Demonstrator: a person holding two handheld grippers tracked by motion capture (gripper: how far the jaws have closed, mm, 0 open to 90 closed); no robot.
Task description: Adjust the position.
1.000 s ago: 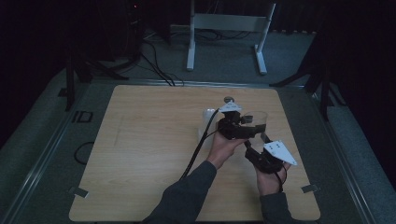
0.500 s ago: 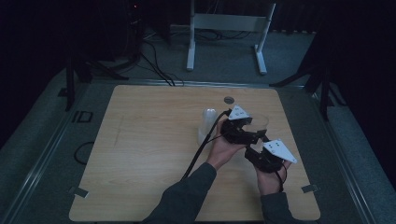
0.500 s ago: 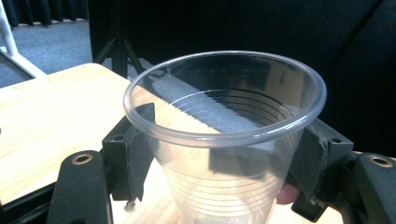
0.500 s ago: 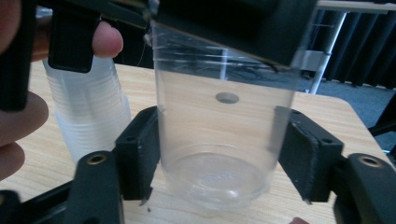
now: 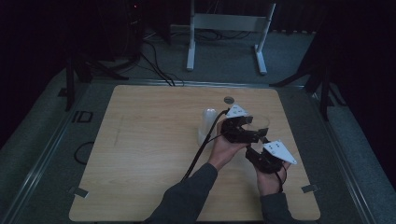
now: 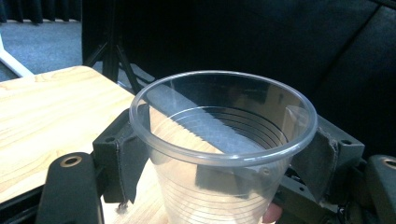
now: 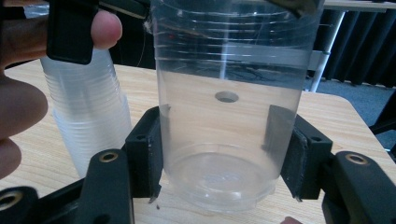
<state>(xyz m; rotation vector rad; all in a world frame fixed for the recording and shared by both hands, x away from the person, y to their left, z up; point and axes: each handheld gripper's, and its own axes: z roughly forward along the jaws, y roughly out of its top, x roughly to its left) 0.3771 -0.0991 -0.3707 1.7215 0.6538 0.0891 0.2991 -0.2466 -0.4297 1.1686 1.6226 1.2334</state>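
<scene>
A clear plastic cup (image 5: 259, 122) is held upright over the right part of the wooden table (image 5: 149, 154). My left gripper (image 6: 224, 158) is open around the cup (image 6: 219, 140) just under its rim. Its jaws have just been opening, and the pads (image 6: 128, 158) stand slightly off the wall. My right gripper (image 7: 222, 156) is shut on the cup (image 7: 224, 116) near its base. Its jaws have just been closing, and the pads (image 7: 147, 154) now press both sides. In the high view the left gripper (image 5: 250, 128) lies above the right gripper (image 5: 259, 143).
A stack of clear cups (image 5: 208, 123) stands just left of the held cup, close behind the thumb in the right gripper view (image 7: 88, 116). A small round hole (image 5: 229, 100) marks the table's far edge. The table's right edge (image 5: 299, 154) is near both hands.
</scene>
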